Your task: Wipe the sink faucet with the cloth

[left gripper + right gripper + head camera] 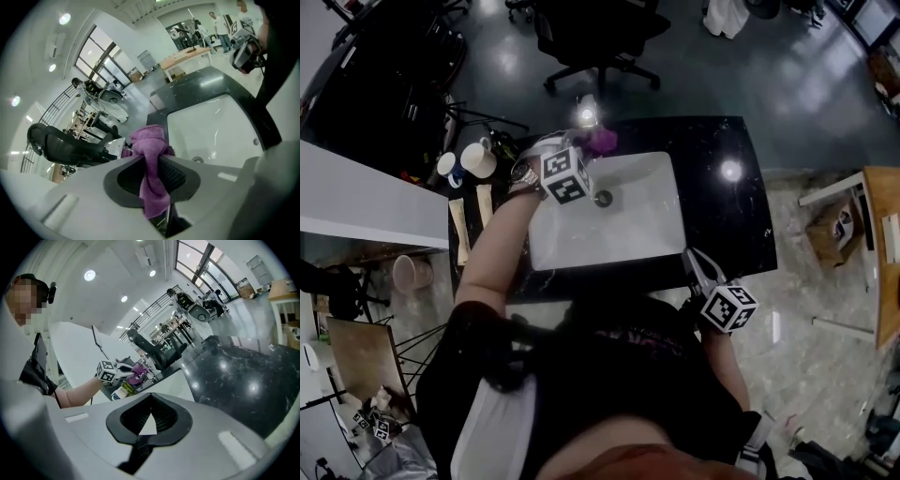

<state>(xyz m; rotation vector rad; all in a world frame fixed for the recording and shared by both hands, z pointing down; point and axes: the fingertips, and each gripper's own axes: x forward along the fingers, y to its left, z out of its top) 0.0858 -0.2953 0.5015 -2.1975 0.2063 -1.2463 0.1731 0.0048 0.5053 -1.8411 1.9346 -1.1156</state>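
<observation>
Cloth point(148, 140), purple, pinched between left gripper point(151, 165) jaws, hanging at back rim of white sink point(220, 126), near faucet point(587, 113). Right gripper point(150, 416) closed, empty, over black counter point(727, 220).

The head view was dimly lit, with lamp glare mirrored on the black countertop point(722, 211). Both gripper views were bright, strongly bent and darkened at the edges.
</observation>
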